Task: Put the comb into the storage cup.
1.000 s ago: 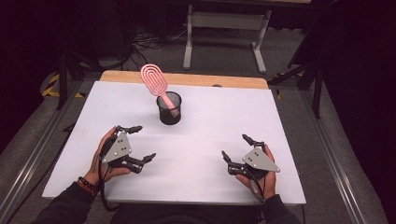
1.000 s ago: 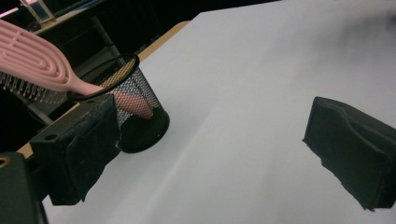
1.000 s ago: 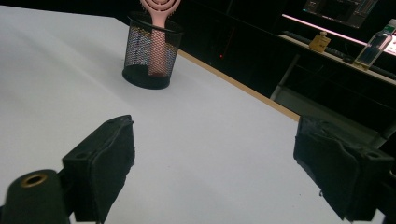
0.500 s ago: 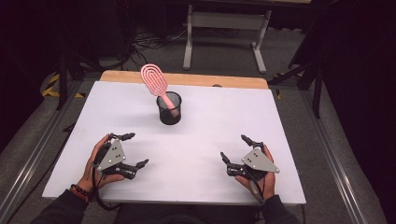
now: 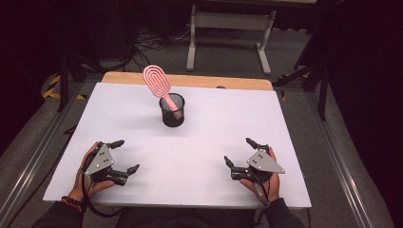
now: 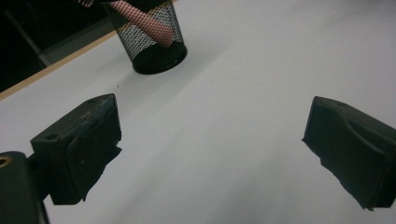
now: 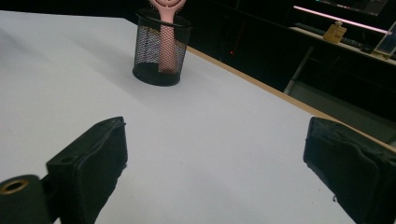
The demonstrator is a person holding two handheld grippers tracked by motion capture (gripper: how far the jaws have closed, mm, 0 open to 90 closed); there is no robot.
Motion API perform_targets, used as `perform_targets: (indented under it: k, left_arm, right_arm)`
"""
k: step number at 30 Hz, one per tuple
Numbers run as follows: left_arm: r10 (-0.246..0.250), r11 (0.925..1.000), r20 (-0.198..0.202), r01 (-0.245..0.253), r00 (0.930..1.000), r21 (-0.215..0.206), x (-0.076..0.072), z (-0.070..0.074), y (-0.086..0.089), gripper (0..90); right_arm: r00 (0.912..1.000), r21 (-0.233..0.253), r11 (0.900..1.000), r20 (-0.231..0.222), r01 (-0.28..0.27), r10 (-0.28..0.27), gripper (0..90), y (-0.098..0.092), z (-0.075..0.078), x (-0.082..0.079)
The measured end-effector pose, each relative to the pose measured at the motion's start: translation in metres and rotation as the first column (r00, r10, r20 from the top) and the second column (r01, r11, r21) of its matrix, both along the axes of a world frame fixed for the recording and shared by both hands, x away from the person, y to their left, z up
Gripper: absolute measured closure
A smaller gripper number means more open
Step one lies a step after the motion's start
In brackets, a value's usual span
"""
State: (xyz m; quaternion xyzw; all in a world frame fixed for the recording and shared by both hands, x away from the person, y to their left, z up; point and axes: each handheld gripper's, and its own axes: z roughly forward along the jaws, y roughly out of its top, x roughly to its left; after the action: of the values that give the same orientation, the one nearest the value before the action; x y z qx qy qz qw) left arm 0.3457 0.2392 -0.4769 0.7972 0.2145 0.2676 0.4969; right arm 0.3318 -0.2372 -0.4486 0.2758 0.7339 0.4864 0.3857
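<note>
- Left gripper (image 5: 124, 156): jaws spread wide, nothing between them, low over the near-left part of the counter (image 5: 214, 142). Held in the person's left hand (image 5: 83, 183), wristband on that wrist.
- In the left gripper view both black jaws frame bare white surface; cup sits ahead and off to the upper left, well apart.
- Right gripper (image 5: 240, 153): jaws also spread, nothing held, low over the near-right part of the counter, in the right hand (image 5: 266, 183). Grey three-cornered plate on top of each gripper.
- In the right gripper view, bare white surface between the jaws; cup ahead, upper left, well apart.
- Black mesh cup (image 5: 172, 109): upright on the counter, roughly centred left-to-right, toward the far half, between the two grippers' lines but far from both.
- Pink hairbrush (image 5: 158, 83): handle down in the cup, tilted, looped head sticking out up and to the left above the rim.
- Nothing stands between either gripper and the cup; white surface is bare there.
- Counter has a white top with a wooden strip along the far edge.
- Around: grey floor, metal frame rails down both sides, cables on the floor beyond, white table legs (image 5: 228, 28) at the back, yellow-black tape far left.
</note>
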Motion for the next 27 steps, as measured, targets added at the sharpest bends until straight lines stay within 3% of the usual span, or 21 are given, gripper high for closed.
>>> perform_targets:
  k: [5, 19, 27]
  left_arm:
    - [0.025, 0.9996, -0.022, -0.025, 0.9994, -0.011, 0.001, -0.0029, 0.0083, 4.3]
    - [0.015, 0.9998, 0.026, -0.014, 0.9995, -0.011, -0.0035, 0.0003, 0.0053, 4.4]
    - [0.015, 0.9997, 0.033, -0.014, 0.9993, -0.023, -0.0052, 0.0011, 0.007, 4.6]
  right_arm:
    - [0.9999, -0.003, 1.0, -0.01, -0.007, 0.007, 6.2, -0.0005, -0.0013, -0.0002]
    - [0.9999, -0.032, 0.999, 0.007, -0.013, 0.013, 6.8, -0.0007, -0.0011, -0.0028]
    - [0.9999, -0.027, 1.0, 0.008, -0.007, 0.008, 6.9, 0.0006, 0.0005, -0.0032]
